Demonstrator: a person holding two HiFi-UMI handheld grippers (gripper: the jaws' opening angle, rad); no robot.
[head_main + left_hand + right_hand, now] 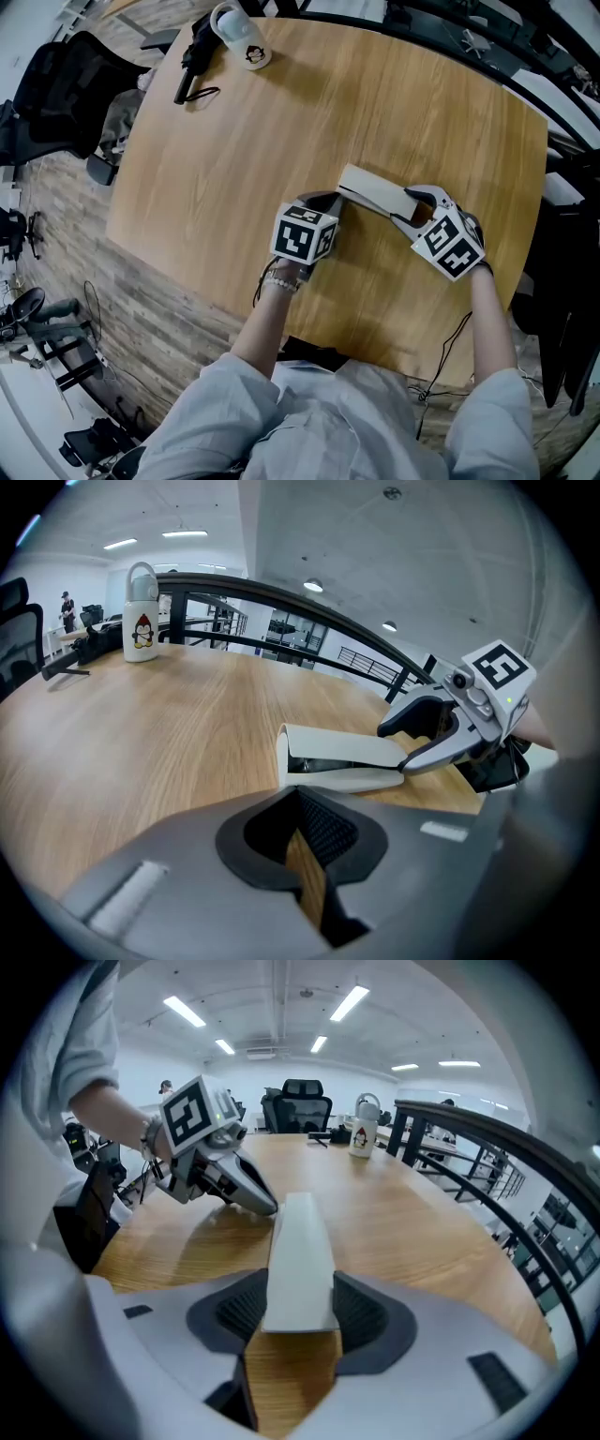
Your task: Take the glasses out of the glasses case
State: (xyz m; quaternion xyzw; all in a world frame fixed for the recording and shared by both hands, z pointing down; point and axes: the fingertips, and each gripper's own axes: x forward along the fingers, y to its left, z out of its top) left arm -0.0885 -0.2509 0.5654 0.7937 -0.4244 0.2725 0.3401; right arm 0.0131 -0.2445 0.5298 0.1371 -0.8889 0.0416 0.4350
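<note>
A white glasses case [373, 193] lies on the wooden table [234, 178], its lid raised a crack. In the left gripper view the case [342, 772] shows a dark slit with something dark inside; I cannot make out the glasses. My right gripper [407, 209] is shut on the case's near right end, and the case [300, 1241] runs away between its pads [246, 1309]. My left gripper [335, 202] sits at the case's left end with its jaws together and nothing between them [302, 844]. From the right gripper view its tips [265, 1206] rest beside the case's far end.
A white bottle with a penguin print [240, 36] and a black object with a strap [195, 58] stand at the table's far left corner. A black office chair [66, 94] is beyond that edge. Black railings [281, 621] run behind the table.
</note>
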